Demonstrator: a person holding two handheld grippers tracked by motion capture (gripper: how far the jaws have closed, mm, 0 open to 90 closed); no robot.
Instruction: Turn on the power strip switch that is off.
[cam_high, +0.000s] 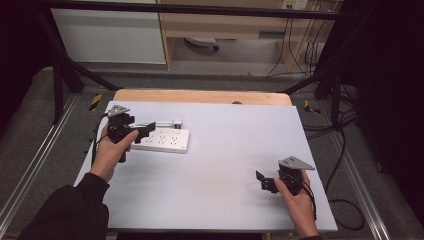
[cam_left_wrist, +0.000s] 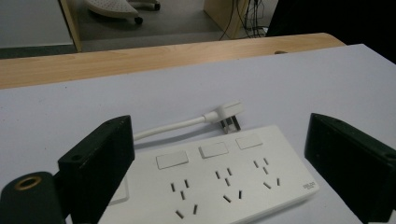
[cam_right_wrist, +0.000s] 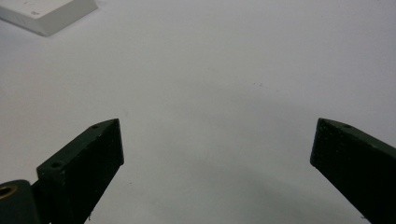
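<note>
Grey floor and dark frame posts surround a pale tabletop (cam_high: 220, 165) with a wooden strip along its far edge. On the left part of it lies a white power strip (cam_high: 167, 140), flat, with its sockets facing up, and its short white cord ends in a plug (cam_left_wrist: 229, 113) that rests on the tabletop just behind the strip. The left tongs (cam_high: 142, 129) hover at the near left end of the strip with the jaws spread wide; in the left gripper view the strip lies between and beyond the two black jaws, which do not touch it. The right tongs (cam_high: 260, 179) are held low near the right front of the tabletop, well apart from the strip, also spread and holding nothing. I judge that the step in hand is to take hold of the strip or its plug. To do it well, the left tongs should come down straight, with one jaw on each long side of the body, and close only when both jaws are level with it, so the strip does not slide or turn away.
</note>
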